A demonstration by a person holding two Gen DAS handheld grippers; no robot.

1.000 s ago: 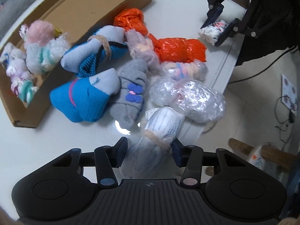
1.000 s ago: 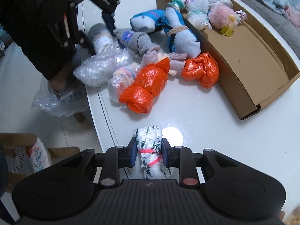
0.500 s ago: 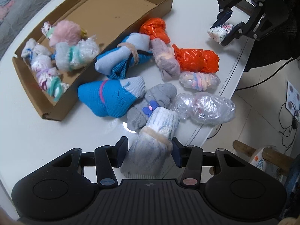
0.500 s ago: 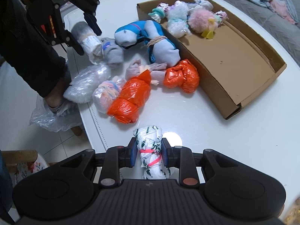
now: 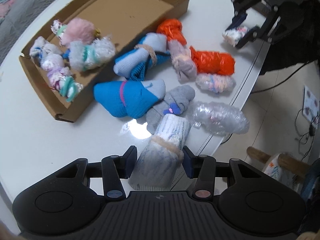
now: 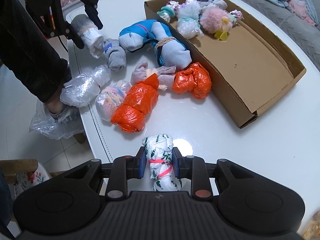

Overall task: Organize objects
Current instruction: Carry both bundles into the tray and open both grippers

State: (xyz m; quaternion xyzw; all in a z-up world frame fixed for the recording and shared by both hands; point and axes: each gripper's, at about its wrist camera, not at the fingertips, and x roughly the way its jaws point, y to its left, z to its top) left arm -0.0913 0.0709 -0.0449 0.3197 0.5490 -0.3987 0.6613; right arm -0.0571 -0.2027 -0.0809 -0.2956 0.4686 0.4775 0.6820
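Gripping a bundle in each gripper above the white table point(image 5: 40, 136)!
Left wrist view: the left gripper point(image 5: 160, 161) clamps a pale grey sock roll point(image 5: 162, 160), raised near the table edge, loose bundles and the cardboard box point(image 5: 140, 6) beyond. Right wrist view: the right gripper point(image 6: 157, 165) pinches a white leaf-print bundle point(image 6: 160, 156) tied with pink bands, held over the table's near side, orange bags point(image 6: 136, 104) ahead.

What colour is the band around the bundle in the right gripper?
Pink, around the white, green-leafed bundle; the right wrist view shows it best.
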